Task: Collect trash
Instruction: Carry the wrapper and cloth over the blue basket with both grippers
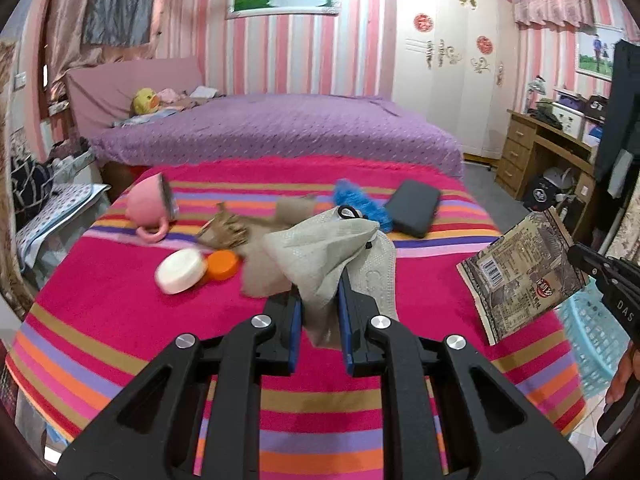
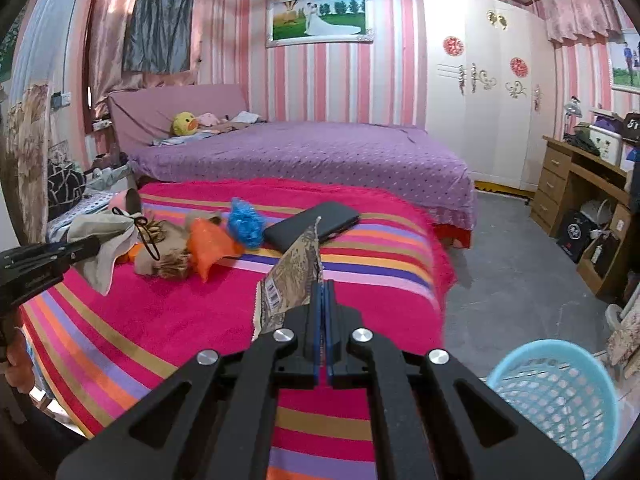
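Observation:
My left gripper (image 1: 318,292) is shut on a crumpled grey-beige cloth pouch (image 1: 324,248) with a black drawstring, lifted above the striped table. The same pouch (image 2: 102,236) hangs at the left of the right wrist view, where that gripper's fingertips (image 2: 90,245) show. My right gripper (image 2: 323,288) is shut on a brown printed snack wrapper (image 2: 290,280); this wrapper (image 1: 520,276) also shows at the right of the left wrist view, over the table's edge. A light blue mesh basket (image 2: 560,400) stands on the floor at the lower right.
On the pink striped cloth (image 1: 120,300) lie a pink cup (image 1: 150,204) on its side, a white round lid (image 1: 180,272), an orange lid (image 1: 224,265), brown crumpled paper (image 1: 224,230), blue fluff (image 1: 352,200) and a dark flat case (image 1: 414,208). Beyond stands a purple bed (image 1: 280,128).

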